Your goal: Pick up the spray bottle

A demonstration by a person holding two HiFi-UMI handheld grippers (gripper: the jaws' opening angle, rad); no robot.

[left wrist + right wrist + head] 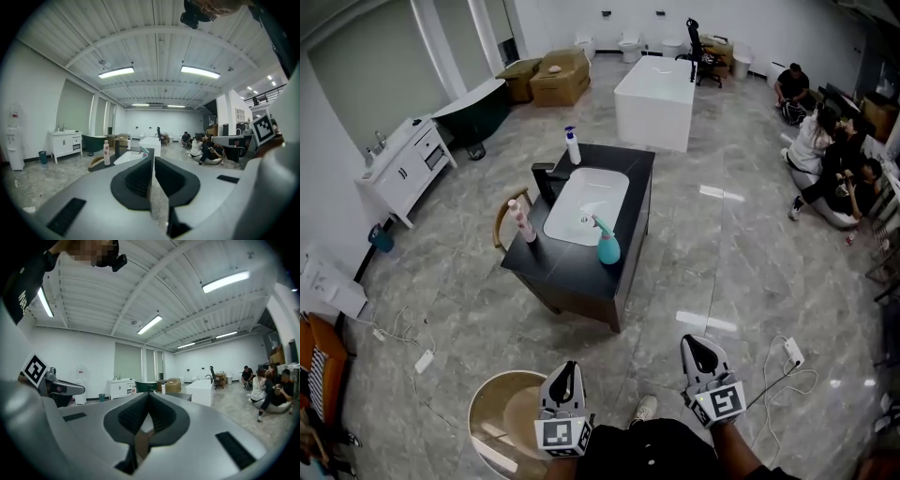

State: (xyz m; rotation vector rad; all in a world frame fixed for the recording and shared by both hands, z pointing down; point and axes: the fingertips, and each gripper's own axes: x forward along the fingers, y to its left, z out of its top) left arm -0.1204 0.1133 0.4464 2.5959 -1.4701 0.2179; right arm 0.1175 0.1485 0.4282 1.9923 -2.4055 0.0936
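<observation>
The teal spray bottle (607, 246) stands upright on the front right rim of the black vanity top (572, 272), beside the white sink. In the left gripper view the spray bottle (143, 150) is small and far off, just above the jaw tips. Both grippers are low in the head view, well short of the vanity. My left gripper (568, 371) (153, 159) is shut and empty. My right gripper (697, 348) (148, 393) is also shut with nothing in it. The right gripper view does not show the spray bottle.
A pink bottle (523, 223), a black faucet (545, 178) and a white bottle with a blue cap (573, 146) share the vanity. A round wooden stool (499, 412) is by my left gripper. A white bathtub (654, 98) stands behind; people sit at the right (825, 159). Cables lie on the floor.
</observation>
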